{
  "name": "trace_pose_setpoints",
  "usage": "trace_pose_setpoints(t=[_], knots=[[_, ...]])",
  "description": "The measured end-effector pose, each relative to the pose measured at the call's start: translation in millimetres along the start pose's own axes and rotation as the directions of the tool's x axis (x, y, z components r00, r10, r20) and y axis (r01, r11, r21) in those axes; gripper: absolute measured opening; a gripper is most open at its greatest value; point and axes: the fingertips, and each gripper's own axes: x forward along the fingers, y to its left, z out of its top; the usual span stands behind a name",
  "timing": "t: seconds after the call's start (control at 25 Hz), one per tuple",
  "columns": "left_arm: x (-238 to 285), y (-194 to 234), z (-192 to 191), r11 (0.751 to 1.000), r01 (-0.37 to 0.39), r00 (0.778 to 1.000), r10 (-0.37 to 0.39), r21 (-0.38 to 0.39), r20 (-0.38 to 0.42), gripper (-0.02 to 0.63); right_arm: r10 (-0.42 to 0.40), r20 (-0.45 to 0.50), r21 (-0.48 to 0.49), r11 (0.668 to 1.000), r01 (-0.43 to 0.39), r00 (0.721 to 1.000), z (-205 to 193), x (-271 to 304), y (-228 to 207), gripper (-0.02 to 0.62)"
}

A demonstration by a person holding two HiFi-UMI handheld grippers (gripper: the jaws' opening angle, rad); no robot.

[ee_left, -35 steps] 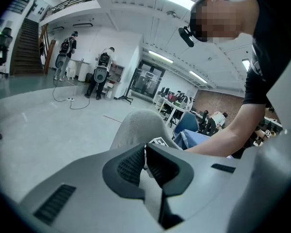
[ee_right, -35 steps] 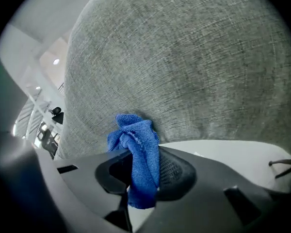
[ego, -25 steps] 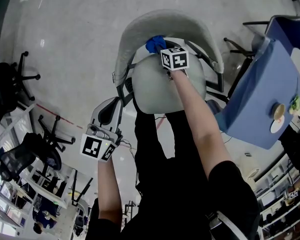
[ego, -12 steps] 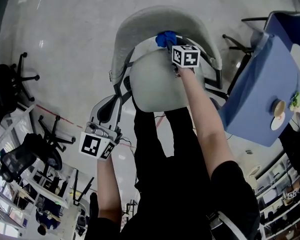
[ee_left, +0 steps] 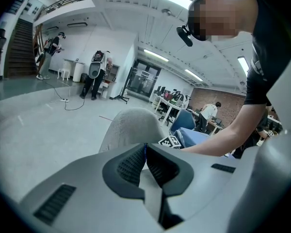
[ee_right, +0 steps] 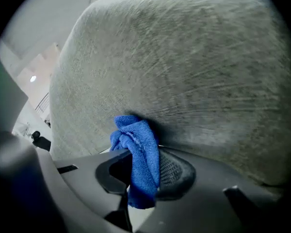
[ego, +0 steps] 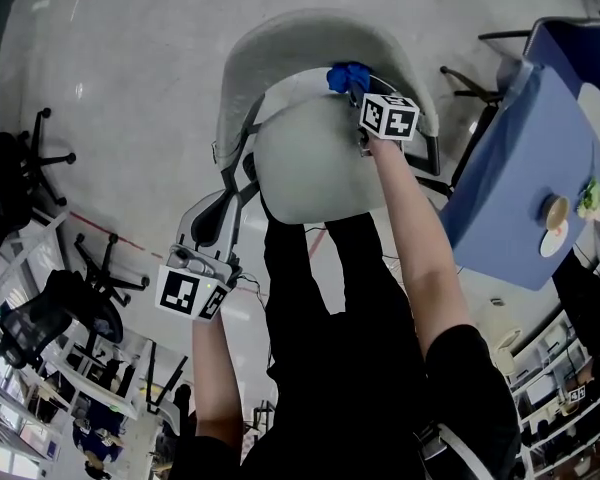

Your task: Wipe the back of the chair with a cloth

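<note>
- Cloth [ee_right: 137, 144] is pinched tight in your right gripper [ee_right: 144, 173], bunched up past the jaws.
- It touches the grey chair back [ee_right: 194, 67], near 12 o'clock in the head view.
- Your left gripper [ee_left: 145, 155] has its jaws together on nothing, down at 7 o'clock.
- I think you are mid-wipe. Next, press softly and slide the cloth sideways along the curve, toward 3 o'clock.

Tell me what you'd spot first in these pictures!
The bright blue cloth, pinched in the right gripper and pressed against the grey chair back, stands out most. The left gripper hangs shut and empty at the person's left. A big blue table fills the head view's right side.
</note>
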Motion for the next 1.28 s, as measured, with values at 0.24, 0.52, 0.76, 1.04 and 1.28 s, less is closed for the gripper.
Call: trace_pose_setpoints(t=[0.24, 0.52, 0.76, 1.04, 1.28], knots=[[5.1, -5.7, 0.7, 1.000, 0.009, 1.000, -0.009, -0.003, -0.001, 0.031, -0.053, 0.065, 0.165, 0.985, 0.042, 0.996, -3.3, -24.9, -33.3, 0.107], [9.5, -8.7, -0.1, 1.000, 0.024, 1.000, -0.024, 0.000, -0.005, 0.031, -0.094, 0.089, 0.205, 0.976, 0.074, 0.992, -12.2, -43.1, -51.7, 0.107], [13.2, -15.5, 2.3, 0.999, 0.042, 0.999, -0.042, 0.014, -0.016, 0.031, -0.128, 0.139, 0.350, 0.934, 0.073, 0.982, -16.6, -60.3, -62.0, 0.107], [11.3, -20.0, 9.2, 0.998, 0.056, 0.998, -0.056, 0.026, -0.018, 0.031, -0.184, 0.158, 0.438, 0.894, 0.098, 0.970, -25.4, -78.1, -73.4, 0.107], [9.0, -26.8, 14.3, 0.997, 0.073, 0.997, -0.072, 0.036, -0.029, 0.031, -0.209, 0.151, 0.460, 0.880, 0.118, 0.966, -35.8, -93.8, -77.3, 0.107]])
